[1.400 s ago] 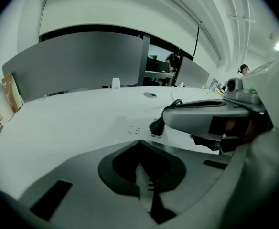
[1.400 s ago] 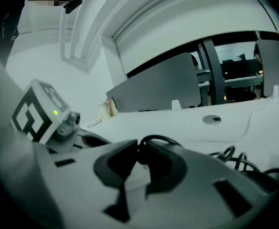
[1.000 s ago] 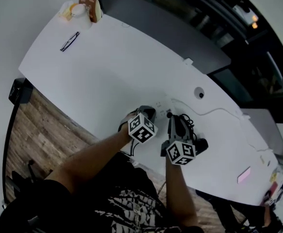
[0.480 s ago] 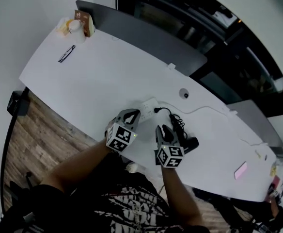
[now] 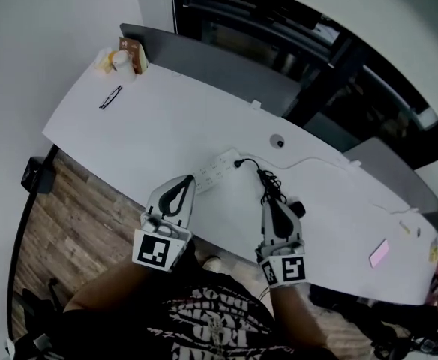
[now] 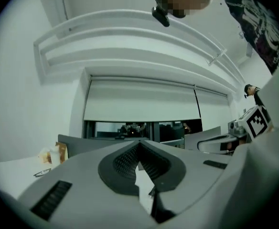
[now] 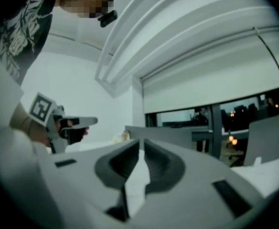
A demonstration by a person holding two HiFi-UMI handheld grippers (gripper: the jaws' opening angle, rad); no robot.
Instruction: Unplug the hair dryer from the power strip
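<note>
We find the hair dryer (image 5: 298, 209) lying on the white table (image 5: 151, 126) right of centre, mostly hidden under the right hand-held gripper (image 5: 274, 205). Its black cord (image 5: 270, 187) bunches up and runs up-left to a plug (image 5: 238, 163) at the right end of the power strip (image 5: 215, 171); we cannot tell whether it is seated. Both forearms come up from the bottom of the frame. They hold the grippers level above the table's near edge, apart from the strip and aimed at the grey partition (image 5: 211, 58). The left hand-held gripper (image 5: 183, 180) has its tips together with nothing between them. The right one's jaws have just been closing and stand at a thin slit, also empty. Up-left of the strip the table is bare as far as the glasses (image 5: 110, 97) and the snack packs (image 5: 121, 57) at the far corner. The near edge runs diagonally under the grippers, with wood floor (image 5: 76, 216) beyond it at the lower left.
</note>
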